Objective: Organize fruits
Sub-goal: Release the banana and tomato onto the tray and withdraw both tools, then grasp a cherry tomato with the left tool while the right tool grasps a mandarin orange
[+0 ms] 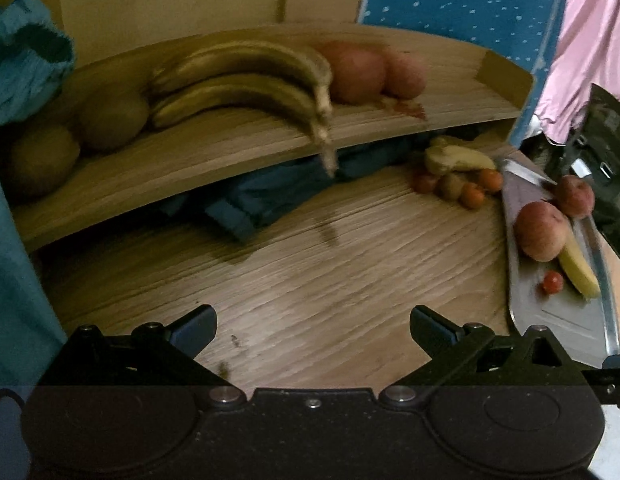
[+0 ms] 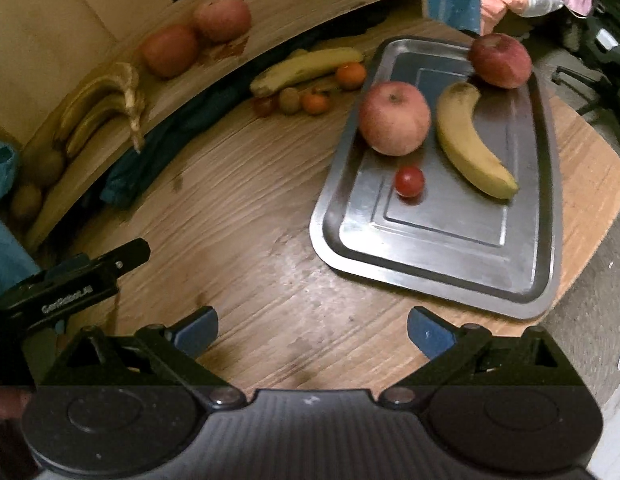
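Both grippers spread wide over bare wooden worktop [image 2: 237,216], nothing between the fingers: left gripper [image 1: 313,326], right gripper [image 2: 312,330]. Metal tray [image 2: 442,264] lying flat toward the worktop's right edge, carrying a pale red apple [image 2: 394,118], a darker red apple [image 2: 500,60] at the far rim, a yellow banana [image 2: 470,140] between and just beside them, and a cherry tomato [image 2: 409,181] near the pale apple. Loose cluster on the worktop beyond the tray's far left corner: a banana [image 2: 305,68], two small orange fruits [image 2: 351,75], a kiwi [image 2: 289,100], a small red one, hard to tell. Raised wooden shelf [image 1: 269,136] behind, holding a bunch of browning bananas [image 1: 245,80], two red apples [image 1: 356,72] to its right, two kiwis [image 1: 109,120] to its left. Blue cloth [image 1: 269,200] tucked under the shelf.
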{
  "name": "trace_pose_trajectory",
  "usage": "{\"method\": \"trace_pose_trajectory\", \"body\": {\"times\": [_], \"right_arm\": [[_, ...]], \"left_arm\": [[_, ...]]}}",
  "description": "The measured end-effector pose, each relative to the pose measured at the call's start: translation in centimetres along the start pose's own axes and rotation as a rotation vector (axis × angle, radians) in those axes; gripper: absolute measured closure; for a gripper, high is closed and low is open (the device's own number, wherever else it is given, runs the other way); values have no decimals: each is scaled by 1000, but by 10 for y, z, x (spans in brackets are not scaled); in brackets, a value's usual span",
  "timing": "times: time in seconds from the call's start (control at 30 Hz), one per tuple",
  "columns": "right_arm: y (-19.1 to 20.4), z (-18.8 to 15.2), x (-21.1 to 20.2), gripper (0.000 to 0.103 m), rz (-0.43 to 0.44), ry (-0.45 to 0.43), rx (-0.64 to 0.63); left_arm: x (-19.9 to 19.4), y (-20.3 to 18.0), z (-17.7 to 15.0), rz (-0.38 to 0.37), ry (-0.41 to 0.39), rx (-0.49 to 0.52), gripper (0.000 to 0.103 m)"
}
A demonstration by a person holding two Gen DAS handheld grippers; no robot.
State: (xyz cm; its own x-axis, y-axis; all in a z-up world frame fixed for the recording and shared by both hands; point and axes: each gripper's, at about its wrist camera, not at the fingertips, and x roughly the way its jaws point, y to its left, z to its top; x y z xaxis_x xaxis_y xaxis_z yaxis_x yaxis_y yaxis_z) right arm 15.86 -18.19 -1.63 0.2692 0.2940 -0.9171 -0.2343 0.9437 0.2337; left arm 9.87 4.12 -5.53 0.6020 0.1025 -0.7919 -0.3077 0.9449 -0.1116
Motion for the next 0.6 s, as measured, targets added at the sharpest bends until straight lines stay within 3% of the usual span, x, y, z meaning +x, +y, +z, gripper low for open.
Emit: {"method": "trace_pose_trajectory", "body": {"times": [0.27,0.6], "right_arm": [[5,15,12,0,35,3,-80],[6,56,19,0,24,-126,-260]], "left_arm": [[9,2,7,46,18,-40,1],[32,-19,32,59,24,-54,1]]}}
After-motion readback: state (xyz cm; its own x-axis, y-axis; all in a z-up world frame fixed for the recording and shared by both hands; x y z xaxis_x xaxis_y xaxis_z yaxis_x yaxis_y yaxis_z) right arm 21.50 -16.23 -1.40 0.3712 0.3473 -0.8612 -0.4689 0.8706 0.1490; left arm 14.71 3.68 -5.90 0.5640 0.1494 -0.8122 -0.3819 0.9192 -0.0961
